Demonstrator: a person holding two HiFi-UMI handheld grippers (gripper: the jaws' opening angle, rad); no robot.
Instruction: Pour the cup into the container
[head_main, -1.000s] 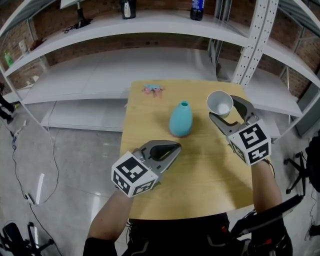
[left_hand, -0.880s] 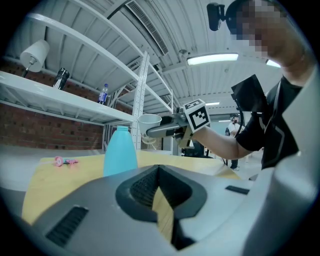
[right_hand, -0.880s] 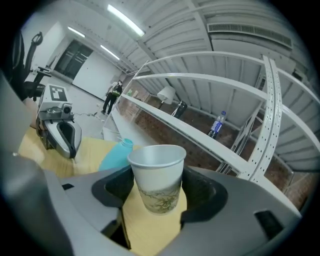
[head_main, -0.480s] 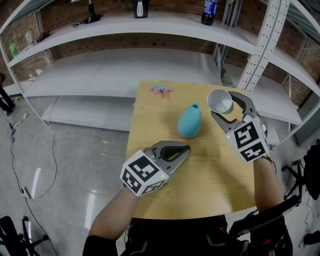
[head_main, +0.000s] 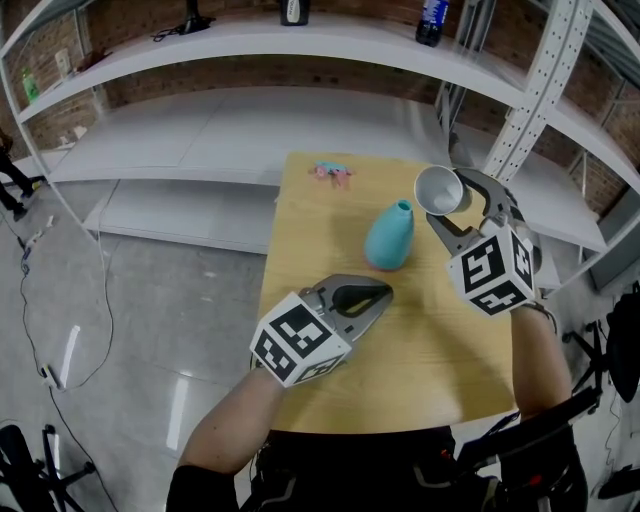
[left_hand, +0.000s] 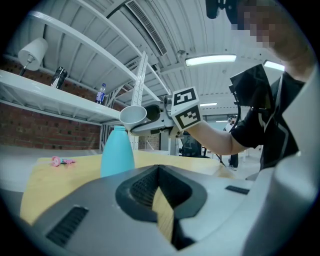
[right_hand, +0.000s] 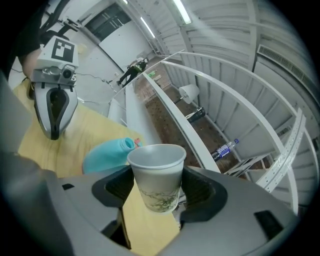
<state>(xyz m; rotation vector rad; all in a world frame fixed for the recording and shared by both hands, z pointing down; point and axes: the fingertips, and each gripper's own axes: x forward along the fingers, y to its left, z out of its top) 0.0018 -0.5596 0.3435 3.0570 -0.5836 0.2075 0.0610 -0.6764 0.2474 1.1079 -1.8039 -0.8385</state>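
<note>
One narrow mouth is the worry: the cup (head_main: 438, 190) has a wide rim and the teal container (head_main: 390, 237) only a small opening at its neck, so I'd expect a tilt begun off-centre to spill onto the tabletop (head_main: 440, 340). Nothing steadies the container either, so a knock from the rim could topple it. Thin paper might also buckle if squeezed harder.

It's a white paper cup with a faint green leafy print low on its wall (I can't make out what's inside). It is held in the air, roughly upright, just right of the container's mouth and a little above it.

The right gripper (head_main: 455, 200) has its jaws clamped on the cup's sides. The left gripper (head_main: 375, 297) rests low at the near side, apart from the container, jaws drawn together on nothing. A small pink object (head_main: 332, 172) lies at the far edge.
</note>
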